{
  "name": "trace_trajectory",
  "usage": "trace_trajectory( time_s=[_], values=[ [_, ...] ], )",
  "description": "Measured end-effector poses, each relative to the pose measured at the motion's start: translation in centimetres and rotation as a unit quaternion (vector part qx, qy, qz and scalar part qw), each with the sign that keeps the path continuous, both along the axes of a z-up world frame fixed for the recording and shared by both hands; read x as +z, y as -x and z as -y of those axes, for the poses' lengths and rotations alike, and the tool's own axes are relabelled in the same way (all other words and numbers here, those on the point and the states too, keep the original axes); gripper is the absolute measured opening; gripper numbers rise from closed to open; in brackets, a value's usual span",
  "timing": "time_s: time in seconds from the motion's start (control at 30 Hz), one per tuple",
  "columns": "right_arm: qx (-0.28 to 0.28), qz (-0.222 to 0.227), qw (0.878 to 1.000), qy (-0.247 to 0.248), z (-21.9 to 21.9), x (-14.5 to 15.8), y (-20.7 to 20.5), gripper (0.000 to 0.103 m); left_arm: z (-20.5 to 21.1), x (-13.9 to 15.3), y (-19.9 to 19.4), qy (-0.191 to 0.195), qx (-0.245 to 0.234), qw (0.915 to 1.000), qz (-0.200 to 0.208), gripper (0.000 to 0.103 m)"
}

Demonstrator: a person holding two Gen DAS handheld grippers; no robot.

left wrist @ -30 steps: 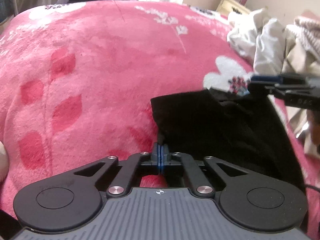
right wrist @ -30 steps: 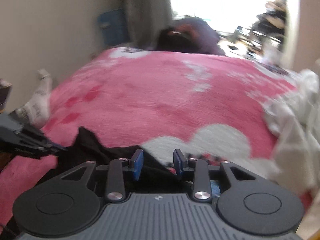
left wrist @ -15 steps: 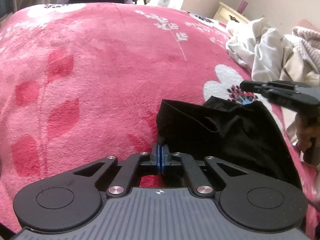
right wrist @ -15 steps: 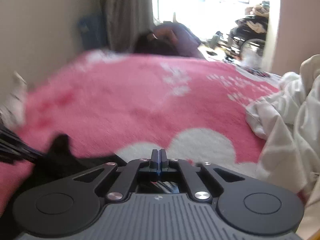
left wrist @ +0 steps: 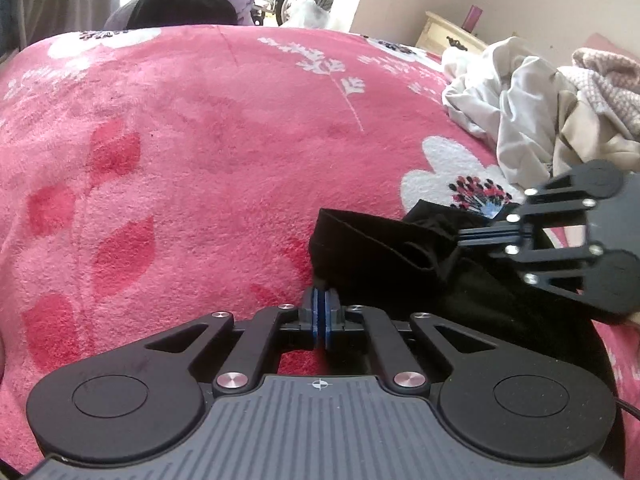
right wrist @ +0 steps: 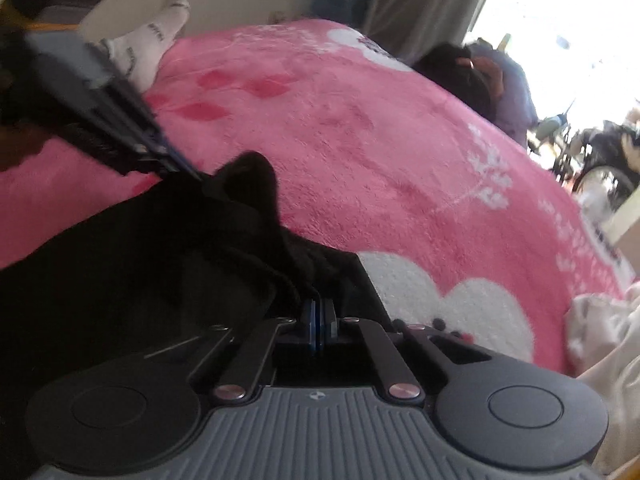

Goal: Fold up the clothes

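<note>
A crumpled black cloth garment (left wrist: 400, 248) lies on the pink fleece blanket with white flowers (left wrist: 200, 152). The left gripper (left wrist: 320, 300) has its blue pads pressed together on the garment's near corner. The right gripper (right wrist: 319, 312) is fully closed too, pinching a fold at the opposite edge. A heap of pale clothes (left wrist: 520, 112) lies near.

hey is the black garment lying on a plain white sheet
No, the black garment lies on a pink blanket patterned with white flowers and red leaves.
</note>
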State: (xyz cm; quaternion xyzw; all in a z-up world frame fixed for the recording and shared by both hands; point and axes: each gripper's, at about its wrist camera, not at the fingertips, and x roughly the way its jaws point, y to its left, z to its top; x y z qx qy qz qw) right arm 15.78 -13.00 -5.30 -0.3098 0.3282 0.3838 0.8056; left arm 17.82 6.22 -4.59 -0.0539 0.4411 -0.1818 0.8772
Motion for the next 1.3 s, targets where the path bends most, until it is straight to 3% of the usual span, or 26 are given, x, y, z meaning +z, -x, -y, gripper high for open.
trace_trajectory(
  time_s=[0.17, 0.3, 0.4, 0.53, 0.67, 0.73, 0.87, 1.07, 1.2, 1.3],
  values=[
    [-0.014, 0.042, 0.997, -0.061, 2.1, 3.0, 1.3, 0.001, -0.1, 0.0, 0.0, -0.001, 0.006, 1.0, 0.001, 0.002],
    [-0.069, 0.05, 0.988, -0.13, 3.9, 4.3, 0.0, 0.001, -0.3, 0.2, 0.1, 0.002, 0.017, 0.9998, 0.007, 0.002],
    [-0.12, 0.043, 0.98, -0.153, 4.2, 3.1, -1.9, 0.001, -0.3, 0.0, 0.0, -0.001, 0.025, 0.9997, 0.007, 0.003],
    [-0.197, 0.037, 0.969, -0.145, 4.1, -0.2, -4.5, 0.001, -0.2, -0.4, 0.0, -0.009, 0.027, 0.9996, 0.003, 0.004],
    [-0.242, 0.021, 0.96, -0.142, 4.8, -1.6, -5.6, 0.002, -0.2, -0.3, 0.0, -0.01, 0.025, 0.9996, 0.006, 0.004],
    [-0.22, 0.016, 0.96, -0.172, 5.0, -0.2, -4.7, 0.004, -0.4, -0.2, -0.1, -0.004, 0.029, 0.9996, 0.004, 0.005],
    [-0.088, -0.059, 0.972, -0.209, 3.0, 2.3, -3.3, 0.006, -1.0, 0.0, -0.4, 0.001, 0.045, 0.999, 0.001, 0.009],
    [-0.027, -0.101, 0.986, -0.129, -4.1, -1.1, -4.3, 0.007, -3.0, 0.1, -1.0, -0.002, 0.084, 0.9964, 0.01, 0.01],
    [-0.139, -0.049, 0.98, -0.135, -3.7, -1.7, -7.1, 0.007, -4.4, 0.4, -1.2, 0.013, 0.089, 0.996, 0.006, 0.011],
    [-0.158, -0.052, 0.972, -0.166, -2.2, -0.3, -7.6, 0.01, -5.0, 1.0, -1.1, 0.029, 0.081, 0.9962, 0.012, 0.017]
  ],
)
